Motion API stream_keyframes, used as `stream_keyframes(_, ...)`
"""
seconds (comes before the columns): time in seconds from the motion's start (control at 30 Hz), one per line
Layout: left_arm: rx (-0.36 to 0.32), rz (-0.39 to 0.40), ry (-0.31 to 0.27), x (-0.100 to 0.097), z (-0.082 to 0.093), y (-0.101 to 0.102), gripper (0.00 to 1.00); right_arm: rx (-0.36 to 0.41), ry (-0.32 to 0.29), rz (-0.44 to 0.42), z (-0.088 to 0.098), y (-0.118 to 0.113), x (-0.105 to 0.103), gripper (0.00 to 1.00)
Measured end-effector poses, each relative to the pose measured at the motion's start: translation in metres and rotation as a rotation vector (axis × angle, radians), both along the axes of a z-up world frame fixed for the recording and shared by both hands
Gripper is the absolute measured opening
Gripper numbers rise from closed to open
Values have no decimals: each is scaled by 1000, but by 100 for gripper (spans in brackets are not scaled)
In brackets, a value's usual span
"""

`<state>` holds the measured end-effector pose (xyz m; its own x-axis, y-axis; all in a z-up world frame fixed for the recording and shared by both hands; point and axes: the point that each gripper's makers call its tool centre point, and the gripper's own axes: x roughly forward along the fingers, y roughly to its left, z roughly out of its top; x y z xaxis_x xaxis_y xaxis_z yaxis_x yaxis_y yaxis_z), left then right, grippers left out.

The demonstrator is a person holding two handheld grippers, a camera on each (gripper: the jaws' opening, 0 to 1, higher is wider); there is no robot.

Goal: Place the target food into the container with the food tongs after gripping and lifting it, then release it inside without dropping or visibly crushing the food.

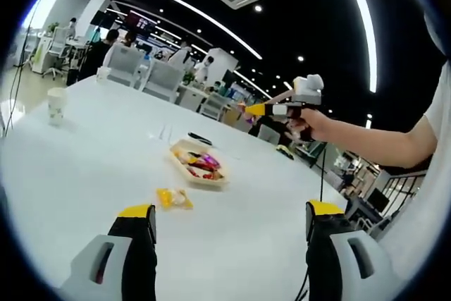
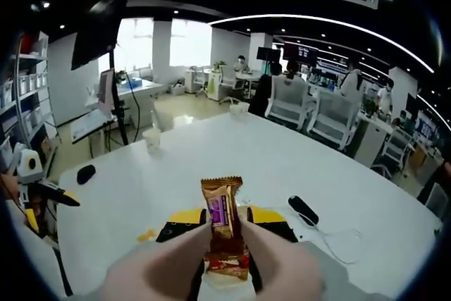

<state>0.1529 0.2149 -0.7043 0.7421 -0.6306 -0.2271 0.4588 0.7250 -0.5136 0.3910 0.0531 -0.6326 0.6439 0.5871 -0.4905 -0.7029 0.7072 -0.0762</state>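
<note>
My right gripper [image 2: 225,216] is shut on beige food tongs [image 2: 169,259]. The tong tips pinch a brown wrapped snack bar [image 2: 221,209], which stands upright above the white table [image 2: 211,153]. In the left gripper view a hand holds this right gripper [image 1: 271,109] in the air, beyond and to the right of the container [image 1: 199,163], a pale shallow tray with several wrapped snacks in it. A yellow wrapped snack [image 1: 173,198] lies on the table just in front of the tray. My left gripper [image 1: 229,227] is open over the near table with nothing between its jaws.
A paper cup [image 1: 56,105] stands at the far left of the table, with a thin black object [image 1: 199,137] behind the tray. The right gripper view has a black mouse [image 2: 86,173], a paper cup [image 2: 152,139], a black remote [image 2: 303,210] with a cable, and office chairs [image 2: 289,111].
</note>
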Motion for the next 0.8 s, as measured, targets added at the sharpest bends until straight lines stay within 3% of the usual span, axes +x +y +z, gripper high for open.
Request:
stream_keyframes(0.33,4,6,13,1,-3,-1,87,38,12,-31,-1,-1,-2,25)
stream_keyframes(0.8,12,-35,-2,-2,1,-14,88,19,14,-27,-1,-5,-11,26)
